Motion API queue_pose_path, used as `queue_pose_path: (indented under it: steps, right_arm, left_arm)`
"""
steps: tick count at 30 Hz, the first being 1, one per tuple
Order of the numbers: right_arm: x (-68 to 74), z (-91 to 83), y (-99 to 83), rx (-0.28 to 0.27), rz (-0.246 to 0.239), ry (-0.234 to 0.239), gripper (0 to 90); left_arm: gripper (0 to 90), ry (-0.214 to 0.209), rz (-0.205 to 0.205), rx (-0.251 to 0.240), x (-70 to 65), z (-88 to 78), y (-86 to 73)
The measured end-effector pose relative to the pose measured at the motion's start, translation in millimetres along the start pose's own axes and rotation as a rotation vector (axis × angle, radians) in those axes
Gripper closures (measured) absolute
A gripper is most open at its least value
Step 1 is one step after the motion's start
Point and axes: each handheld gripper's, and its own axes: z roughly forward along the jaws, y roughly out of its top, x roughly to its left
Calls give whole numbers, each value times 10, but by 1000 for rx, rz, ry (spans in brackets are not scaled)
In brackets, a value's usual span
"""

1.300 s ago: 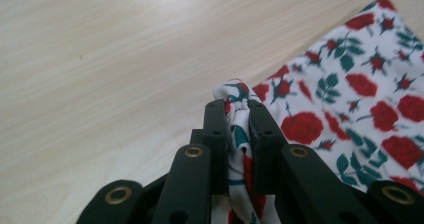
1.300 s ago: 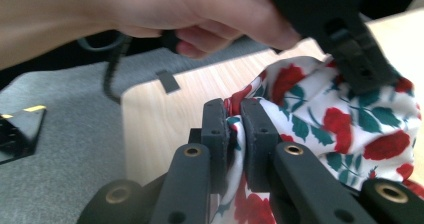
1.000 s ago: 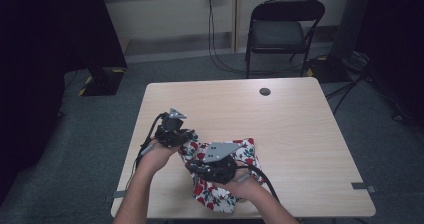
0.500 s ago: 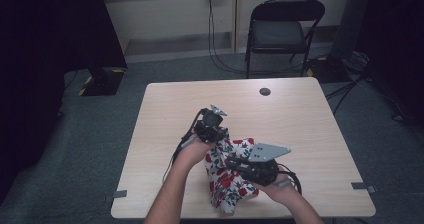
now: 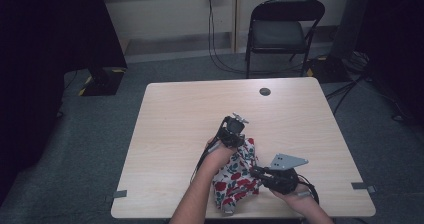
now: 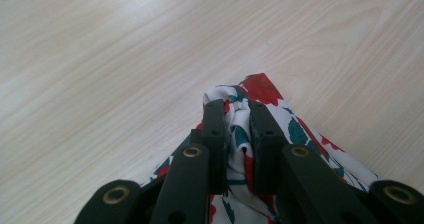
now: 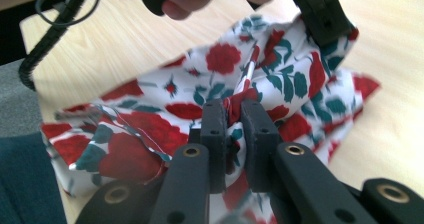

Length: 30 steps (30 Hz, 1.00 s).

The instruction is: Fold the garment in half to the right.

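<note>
I am gripping the floral cloth (image 5: pixel 239 176) with both tools. The left gripper (image 5: pixel 239 143) is pinching a fold at the cloth's 12 o'clock corner; in the left gripper view its jaws are standing nearly closed, with gathered fabric (image 6: pixel 239 134) squeezed between them. The right gripper (image 5: pixel 253 173) is clamping a bunched ridge on the cloth's 3 o'clock edge, and in the right gripper view red-printed fabric (image 7: pixel 235 106) is sitting between its pads.

The cloth is lying on the table (image 5: pixel 180 114) near the 6 o'clock edge, crumpled, its long axis running roughly from 12 to 7 o'clock in the high view. From the left fingers the bulk of it is trailing toward 6 o'clock; from the right fingers it is spreading toward 9 o'clock. I judge that any spreading move is depending on drawing these two held points apart.

The fabric is thin, soft and matte, white with red roses and teal leaves, creasing in loose folds. The table is smooth pale wood-grain laminate.
</note>
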Motion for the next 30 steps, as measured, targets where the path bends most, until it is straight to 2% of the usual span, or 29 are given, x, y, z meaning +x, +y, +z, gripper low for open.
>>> queue_pose_path:
  steps: [3,8,9,11,13,15,17,20,22,23,26,28,30]
  right_arm:
    - [-35,-5,-87,6,19,-8,817]
    - [-62,-10,-164,18,28,-19,807]
    - [-66,-14,-174,19,32,-18,802]
    - [-70,-29,-197,19,29,-25,775]
    - [-71,-46,-221,20,26,-39,724]
    - [-80,-72,-240,22,27,-54,659]
    - [-87,-110,-247,21,29,-83,581]
    - [-110,-161,-231,17,30,-117,451]
    - [-118,-178,-214,9,31,-111,408]
    - [-115,-177,-204,7,30,-110,375]
    - [-98,-131,-173,30,26,-98,292]
    - [-81,-86,-159,46,24,-65,218]
    - [-57,-42,-150,58,11,-47,186]
  left_arm:
    - [807,-10,-4,1,-15,60,-6]
    - [783,-36,-43,-10,-32,122,12]
    - [750,-47,-54,-15,-32,122,19]
    - [663,-97,-80,-44,-25,102,31]
    - [533,-112,-107,-74,-17,52,45]
    - [467,-135,-126,-114,0,-20,50]
    - [400,-139,-148,-151,38,-105,51]
    - [346,-82,-170,-184,103,-203,36]
    - [286,9,-170,-172,136,-227,10]
    - [263,34,-166,-172,153,-228,-10]
    - [212,82,-166,-126,165,-148,-55]
    - [191,90,-156,-102,132,-72,-66]
    - [155,109,-123,-82,68,13,-61]
